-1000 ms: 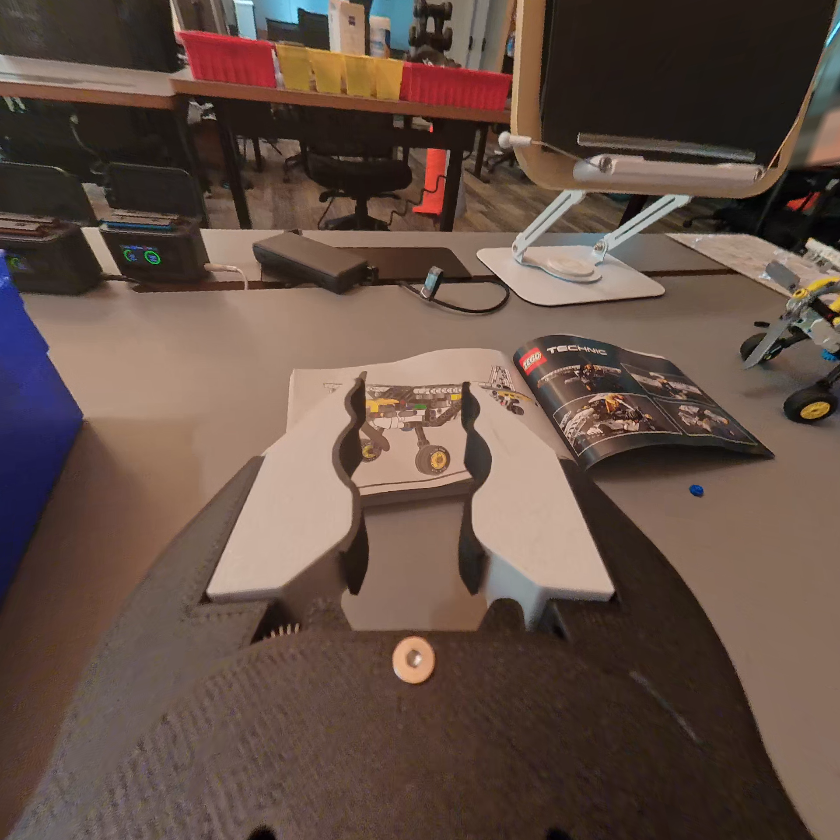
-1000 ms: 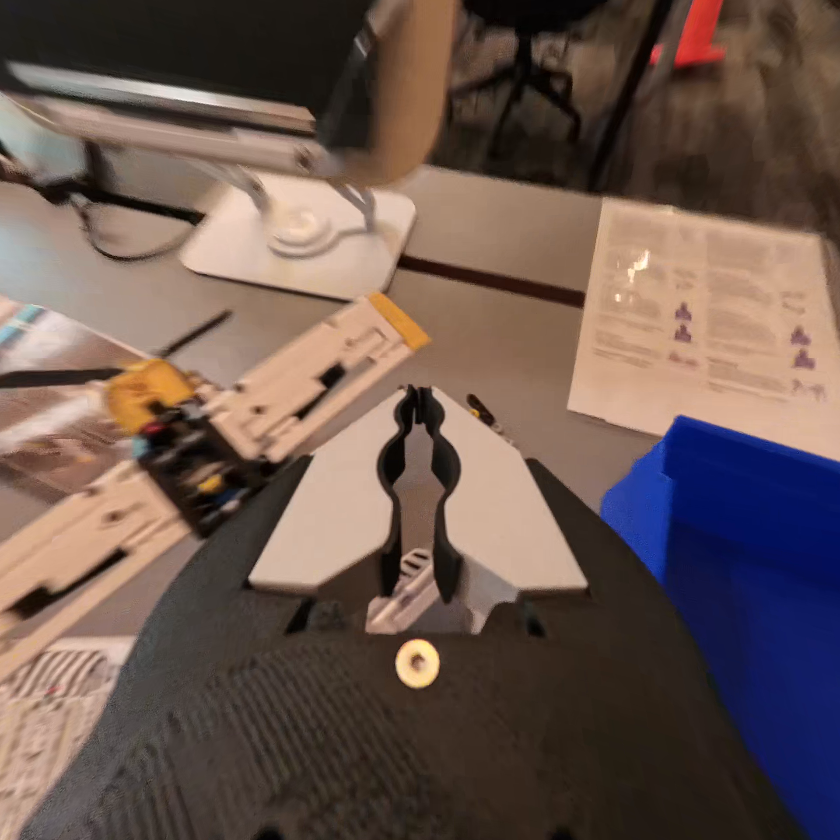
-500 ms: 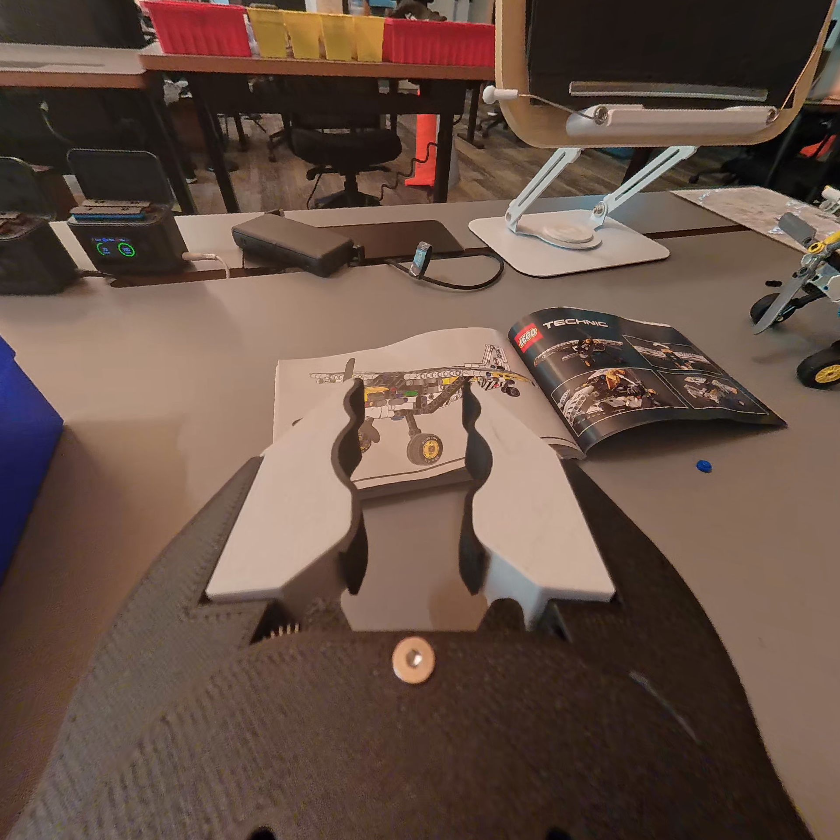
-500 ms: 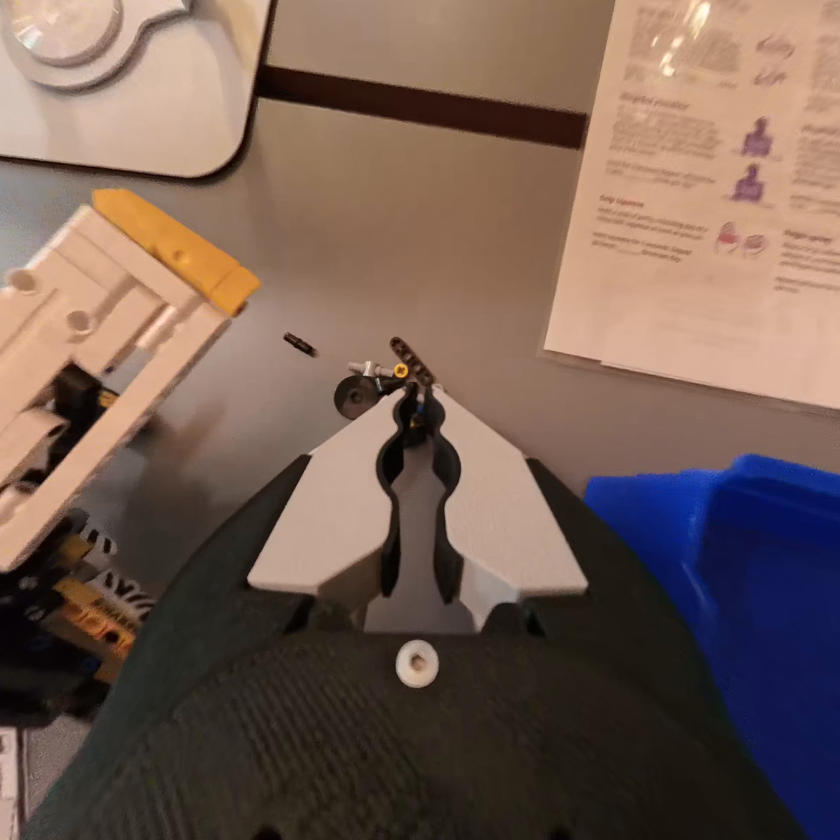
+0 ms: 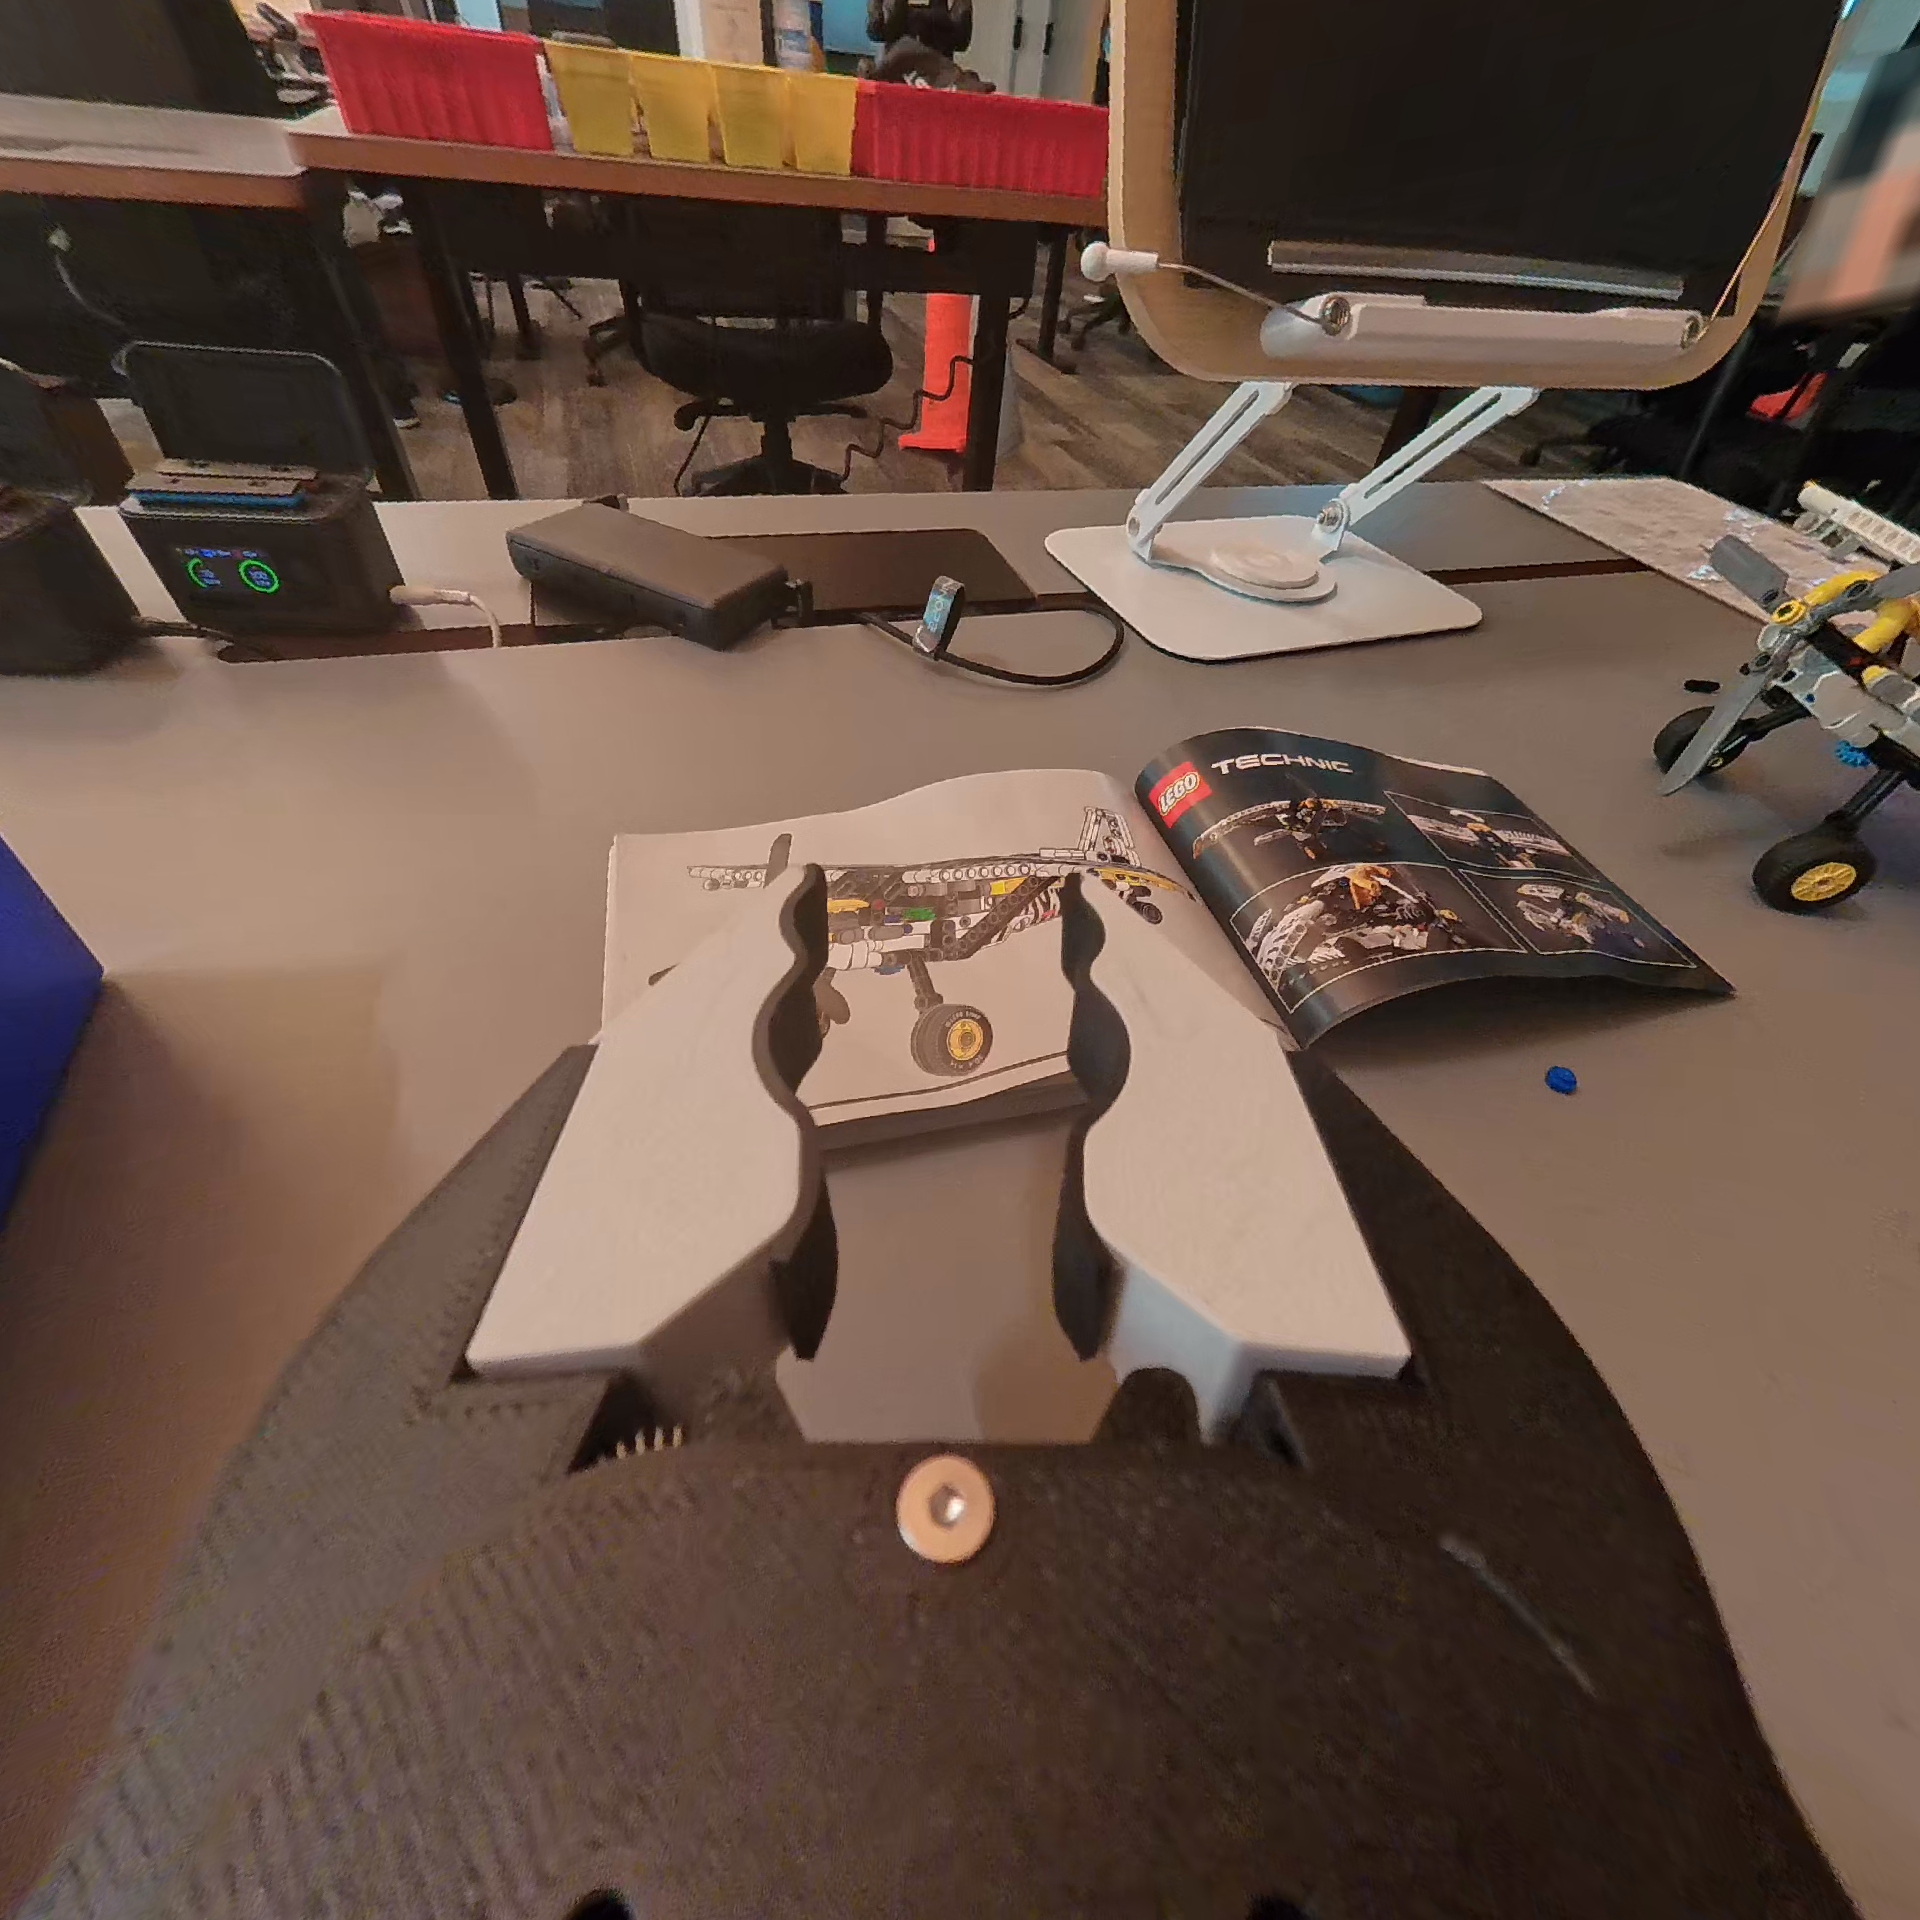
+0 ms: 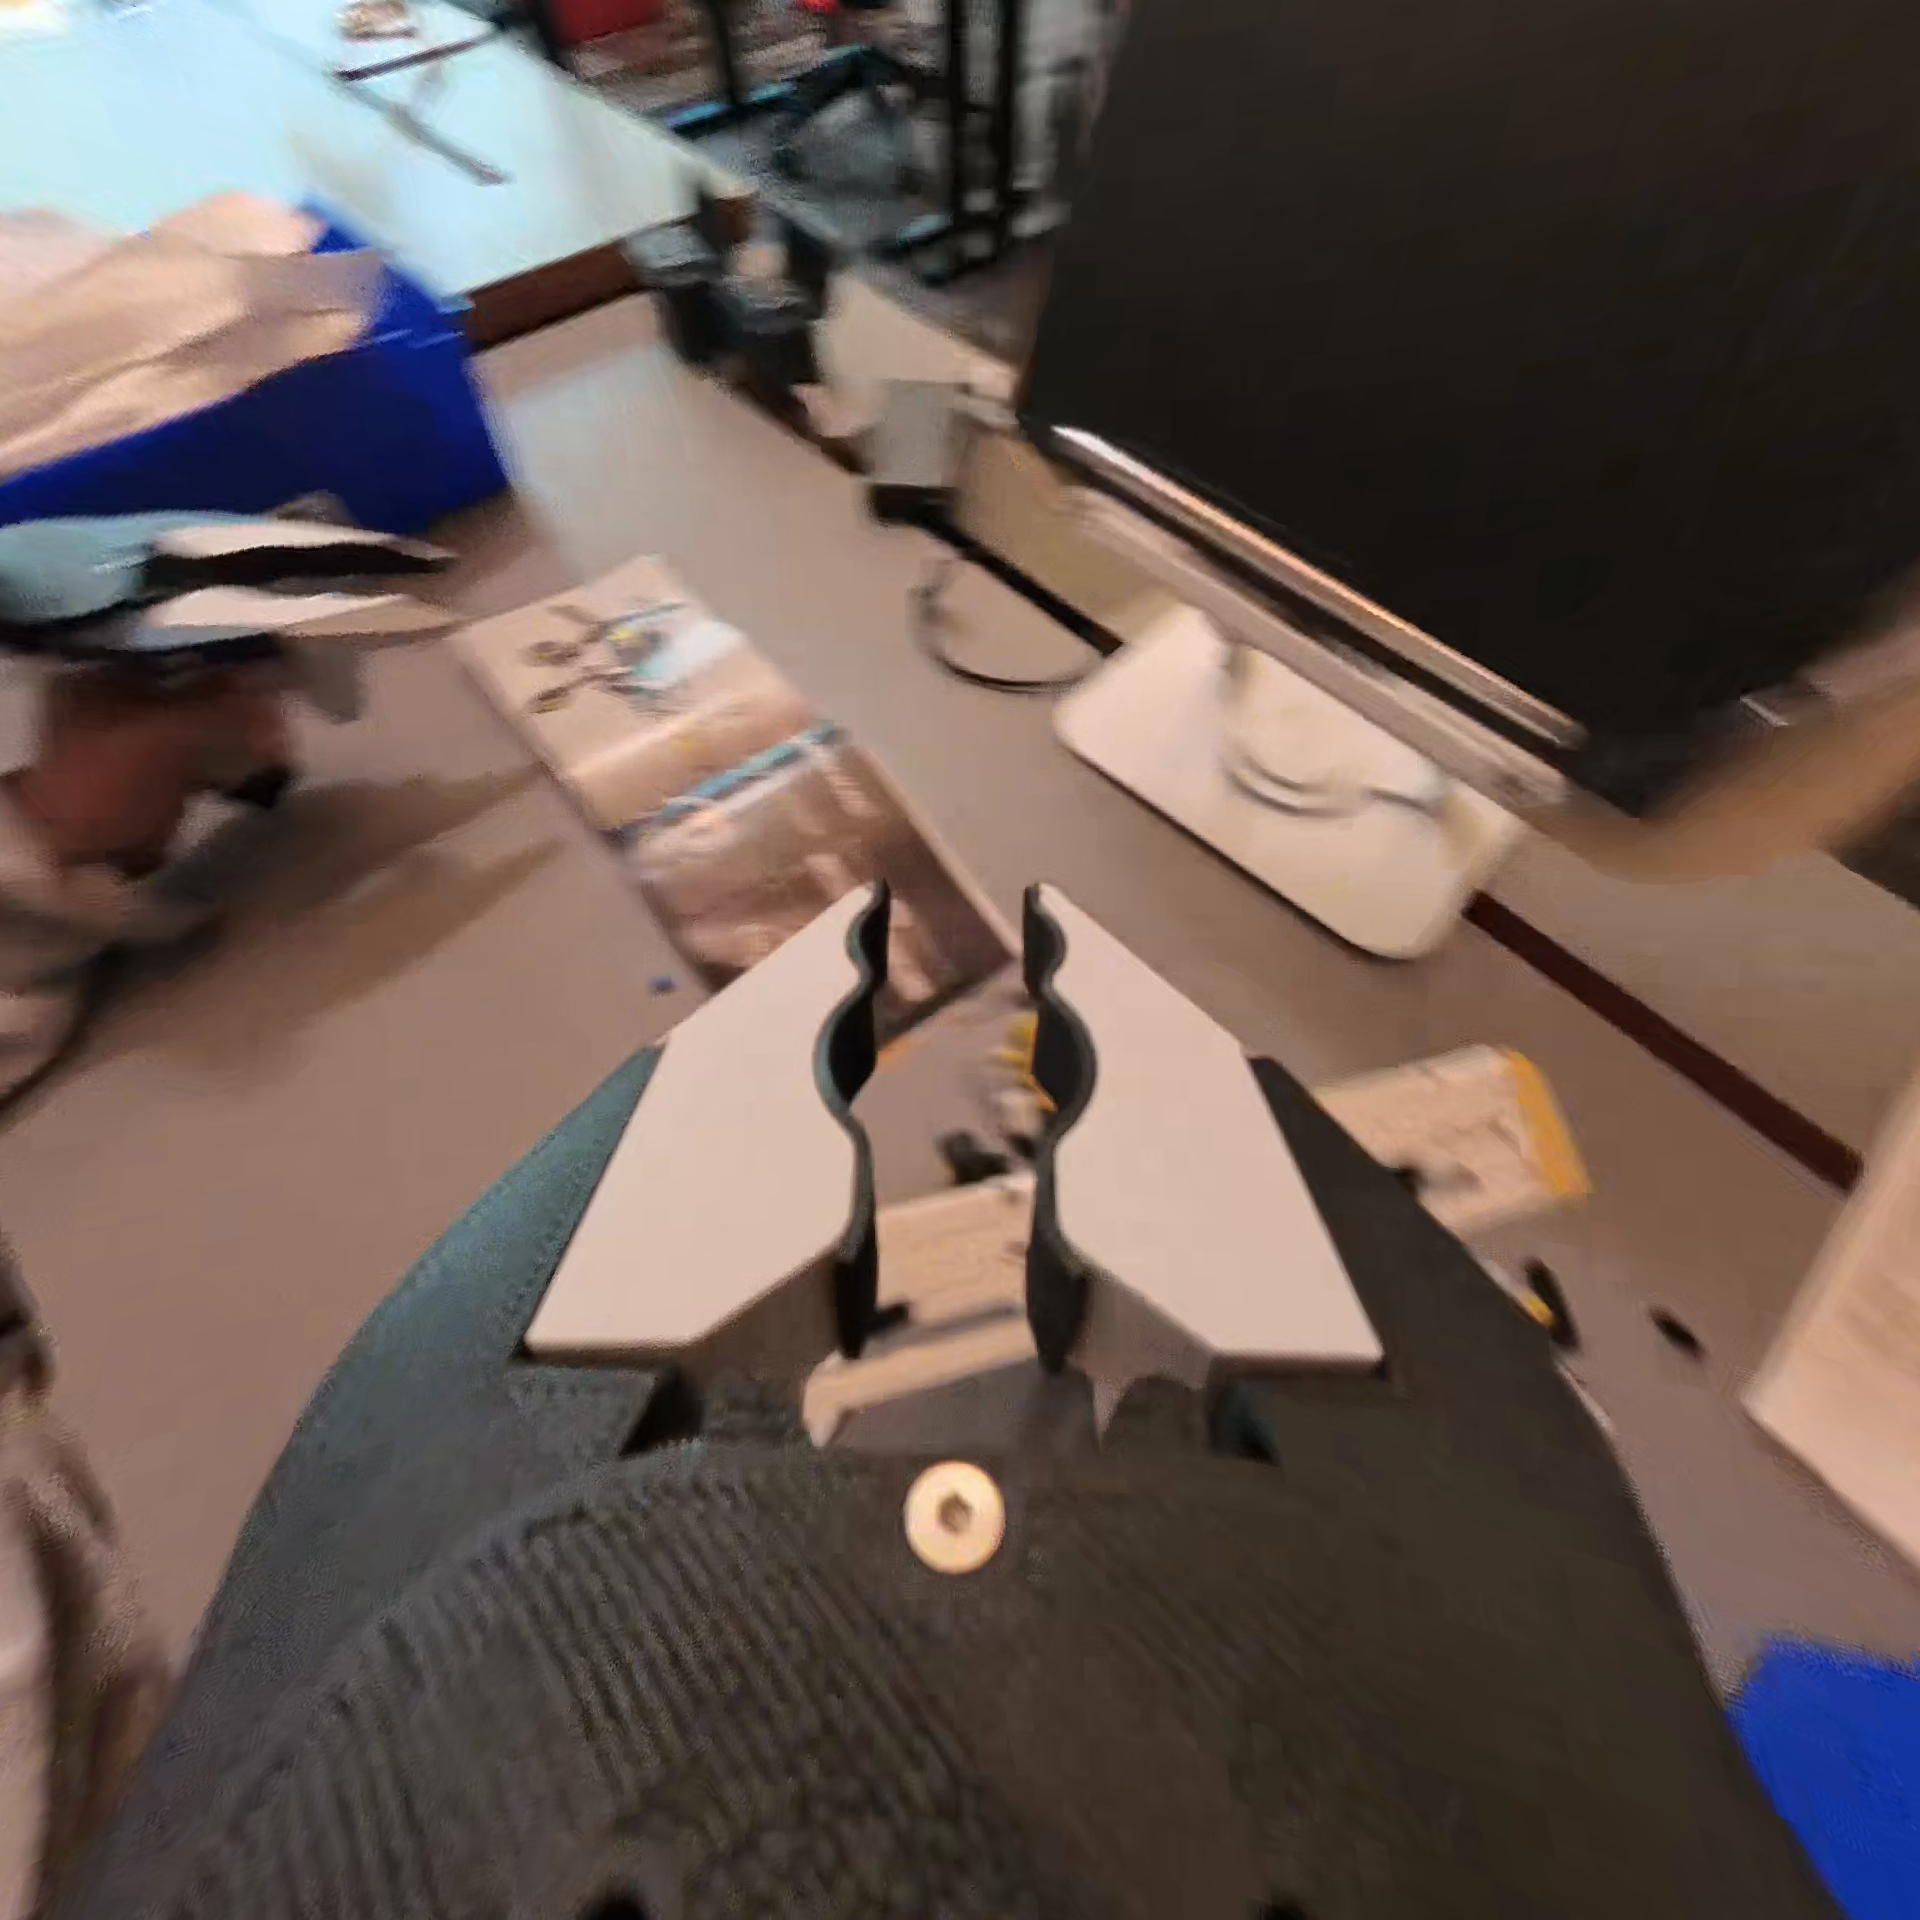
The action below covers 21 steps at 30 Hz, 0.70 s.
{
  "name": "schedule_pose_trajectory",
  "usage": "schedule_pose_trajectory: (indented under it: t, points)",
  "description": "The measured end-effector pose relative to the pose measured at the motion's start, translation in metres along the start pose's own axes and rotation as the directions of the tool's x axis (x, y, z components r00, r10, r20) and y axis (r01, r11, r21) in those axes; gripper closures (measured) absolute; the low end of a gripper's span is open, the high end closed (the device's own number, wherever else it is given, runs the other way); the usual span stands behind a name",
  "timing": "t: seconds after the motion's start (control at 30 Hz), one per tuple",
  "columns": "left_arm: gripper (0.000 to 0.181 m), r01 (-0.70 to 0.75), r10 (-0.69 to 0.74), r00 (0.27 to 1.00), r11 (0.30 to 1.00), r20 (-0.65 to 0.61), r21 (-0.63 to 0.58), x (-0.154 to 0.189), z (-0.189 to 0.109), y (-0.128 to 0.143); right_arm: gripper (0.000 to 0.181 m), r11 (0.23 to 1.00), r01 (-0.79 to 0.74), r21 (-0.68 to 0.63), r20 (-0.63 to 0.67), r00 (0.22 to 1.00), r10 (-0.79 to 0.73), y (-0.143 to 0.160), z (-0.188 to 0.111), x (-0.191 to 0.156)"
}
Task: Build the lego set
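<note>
My left gripper [image 5: 940,894] is open and empty, held low over the near edge of the open instruction booklet [image 5: 935,935]. The partly built lego plane [image 5: 1818,707], white and grey with yellow-hubbed wheels, stands on the table at the far right. A tiny blue piece [image 5: 1558,1078] lies right of the booklet. The right wrist view is blurred. My right gripper [image 6: 956,904] is open, with nothing between the jaws, above the plane's white wing with a yellow tip [image 6: 1455,1132]. The booklet [image 6: 717,748] lies beyond it, and the left gripper [image 6: 260,582] shows at far left.
A screen on a white stand [image 5: 1278,582] is at the back, with a black power bank [image 5: 644,571] and charger box [image 5: 260,561] to its left. Blue bins sit at the left [image 5: 31,1018] and lower right [image 6: 1829,1787]. A printed sheet [image 6: 1849,1299] and small black pieces [image 6: 1673,1325] lie right. One gripper's finger ends stand about 35 cm off the other's. The tiny blue piece [image 5: 1558,1078] is about 20 cm from my left fingertips.
My right gripper has opened and swung left and up from the small parts by the printed sheet toward the plane and booklet. My left gripper stays open and has barely shifted.
</note>
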State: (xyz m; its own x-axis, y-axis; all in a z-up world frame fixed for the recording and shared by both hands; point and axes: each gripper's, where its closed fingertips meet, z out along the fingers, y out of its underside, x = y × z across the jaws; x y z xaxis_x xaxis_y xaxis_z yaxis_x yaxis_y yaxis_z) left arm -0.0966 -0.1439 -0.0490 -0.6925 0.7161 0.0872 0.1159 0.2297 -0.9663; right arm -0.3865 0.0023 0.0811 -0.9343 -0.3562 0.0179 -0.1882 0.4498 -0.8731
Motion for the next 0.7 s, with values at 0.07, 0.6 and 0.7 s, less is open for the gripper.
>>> schedule_pose_trajectory:
  t: [0.07,0.6,0.7]
  points:
    - [0.136,-0.002,0.002,1.0,1.0,-0.002,0.008,0.001,-0.001,-0.002,0.152,0.994,0.1,-0.033,0.095,0.991,-0.097,-0.006,0.017,-0.056]
    - [0.134,-0.04,0.042,0.996,0.999,-0.074,0.032,0.014,-0.001,-0.013,0.155,0.541,0.663,-0.518,0.509,0.747,-0.427,0.121,0.168,-0.141]
    - [0.134,-0.022,0.026,0.996,0.999,-0.091,0.048,0.015,-0.002,-0.018,0.164,0.541,0.66,-0.522,0.573,0.74,-0.351,0.13,0.169,-0.145]
